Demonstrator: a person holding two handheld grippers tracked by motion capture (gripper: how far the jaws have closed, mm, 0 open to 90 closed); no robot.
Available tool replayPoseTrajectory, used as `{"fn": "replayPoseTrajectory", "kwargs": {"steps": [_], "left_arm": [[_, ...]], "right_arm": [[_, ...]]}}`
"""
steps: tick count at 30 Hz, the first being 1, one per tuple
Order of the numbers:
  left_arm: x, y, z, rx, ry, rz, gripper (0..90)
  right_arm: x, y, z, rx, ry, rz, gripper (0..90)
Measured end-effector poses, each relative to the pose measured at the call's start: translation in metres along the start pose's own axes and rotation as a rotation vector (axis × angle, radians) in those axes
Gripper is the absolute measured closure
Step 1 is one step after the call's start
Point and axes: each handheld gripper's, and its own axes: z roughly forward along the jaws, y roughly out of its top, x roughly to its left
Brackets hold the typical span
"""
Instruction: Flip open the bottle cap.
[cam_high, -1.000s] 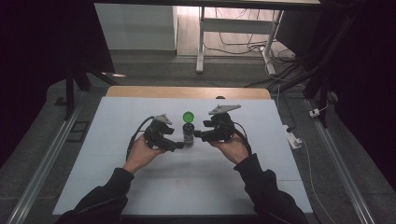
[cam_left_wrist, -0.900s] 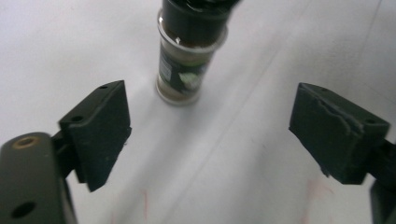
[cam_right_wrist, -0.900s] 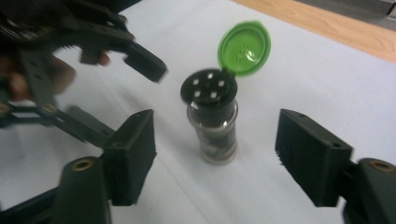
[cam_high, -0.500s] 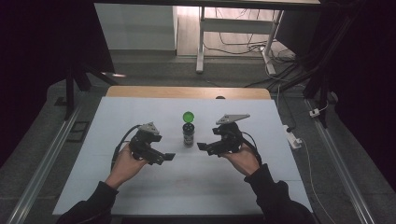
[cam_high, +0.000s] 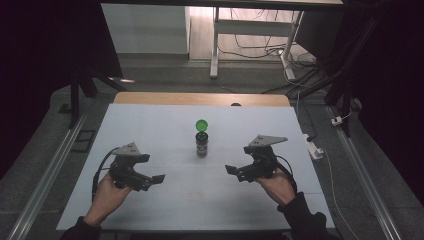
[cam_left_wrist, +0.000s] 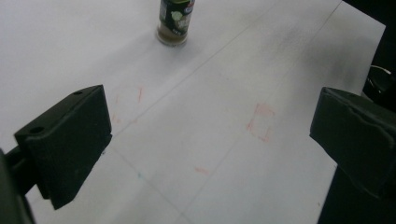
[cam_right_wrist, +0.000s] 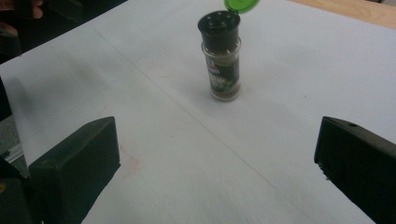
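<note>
Counter (cam_high: 150, 130) has a pale sheet on top w/ faint red marks and thin lines; a wood edge shows at the far side. Room is dark; grey floor, cables, desk legs beyond. Spice jar (cam_high: 202, 142) stands upright mid-counter, green flip lid (cam_high: 201, 124) up, between both claws, well apart from each. Left claw (cam_high: 159, 178) and right claw (cam_high: 229, 169) released, jaws just been opening, nothing between them. Jar label too small to read; jar top is cut off in the left gripper view.
</note>
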Motion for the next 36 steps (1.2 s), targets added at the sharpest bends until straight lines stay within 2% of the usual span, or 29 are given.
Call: {"fn": "replayPoseTrajectory", "kwargs": {"steps": [3, 9, 16, 22, 27, 36], "left_arm": [[-0.001, -0.010, -0.012, -0.031, -0.004, -0.020, 0.0], [-0.007, -0.030, -0.031, -0.049, 0.031, -0.034, 0.0], [-0.010, -0.054, -0.052, -0.072, 0.087, -0.064, 0.0], [-0.008, -0.075, -0.069, -0.086, 0.147, -0.101, 0.0], [-0.007, -0.086, -0.080, -0.091, 0.190, -0.124, 0.0], [-0.007, -0.098, -0.090, -0.077, 0.249, -0.157, 0.0]], "right_arm": [[-0.002, -0.010, -0.010, -0.002, -0.012, 0.014, 0.0], [-0.005, -0.029, -0.031, -0.005, -0.056, 0.025, 0.0], [-0.011, -0.053, -0.056, -0.017, -0.137, 0.059, 0.0], [-0.016, -0.074, -0.074, -0.017, -0.194, 0.114, 0.0], [-0.019, -0.087, -0.084, -0.002, -0.218, 0.144, 0.0], [-0.017, -0.099, -0.094, 0.046, -0.254, 0.154, 0.0]]}}
